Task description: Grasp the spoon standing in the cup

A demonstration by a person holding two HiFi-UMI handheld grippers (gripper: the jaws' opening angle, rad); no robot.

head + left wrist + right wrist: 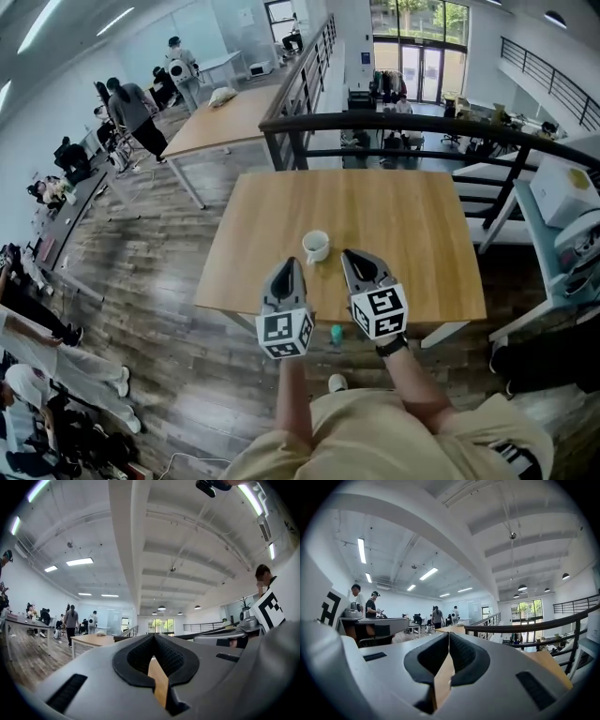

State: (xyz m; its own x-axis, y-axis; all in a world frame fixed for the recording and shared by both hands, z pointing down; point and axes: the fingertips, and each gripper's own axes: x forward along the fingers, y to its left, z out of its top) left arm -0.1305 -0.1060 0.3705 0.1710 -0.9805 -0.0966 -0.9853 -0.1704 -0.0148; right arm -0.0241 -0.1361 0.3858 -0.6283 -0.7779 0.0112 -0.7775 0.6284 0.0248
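Wood tabletop [412,216] fills the middle of the head view. The white cup [316,246] stands on it toward the near edge, just left of frame centre. The spoon is too small to make out at this size, and neither gripper view shows it clearly.

- Left gripper [292,263]: jaws pressed together and nothing between them. Its own view [153,637] shows only table wood through the slot behind the pads.
- Right gripper [346,253]: jaws also fully together and empty, confirmed in its own view [448,635].
- Pose: both grippers sit low in the frame, side by side, noses pointing up-frame. They flank the cup from below, left and right, near it but not touching. Your forearms rise from the bottom edge and the marker cubes face the head camera. Both gripper views look across the room with a lot of ceiling, so the noses are pitched a little high.

Judgement for the grasp, which has not yet begun:
- Pick one gripper and spread its jaws well before you advance.
- Dip the nose until the cup's rim shows between the pads.
- Bracket the handle above the rim, not the cup wall.
- Close gently so the cup doesn't tip or slide.
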